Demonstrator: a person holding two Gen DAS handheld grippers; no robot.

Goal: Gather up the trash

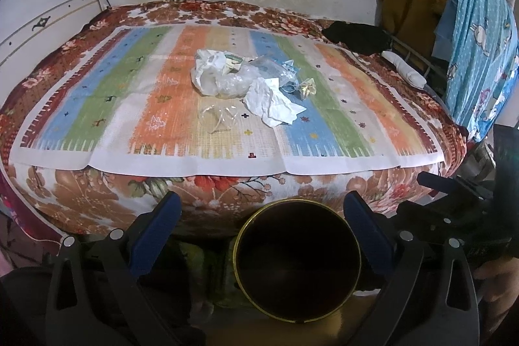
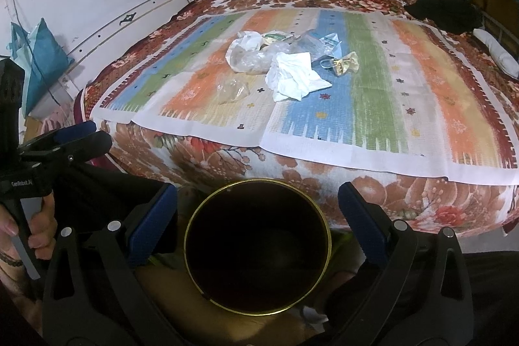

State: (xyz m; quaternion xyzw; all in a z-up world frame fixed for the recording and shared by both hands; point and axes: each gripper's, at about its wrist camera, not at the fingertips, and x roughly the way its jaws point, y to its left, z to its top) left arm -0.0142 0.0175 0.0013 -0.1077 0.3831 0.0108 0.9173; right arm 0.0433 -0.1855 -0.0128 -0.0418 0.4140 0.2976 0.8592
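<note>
Here the left gripper [image 1: 262, 209] and right gripper [image 2: 258, 200] both hang with jaws spread wide, gripping nothing, above a dark round bin [image 1: 298, 260] with a gold rim that stands at the foot of the bed. Beyond, on the striped mat [image 1: 107, 106], the trash lies in a heap: crumpled white paper [image 1: 271, 104], clear plastic bags [image 1: 233, 83], a gold wrapper [image 1: 308, 88].
</note>
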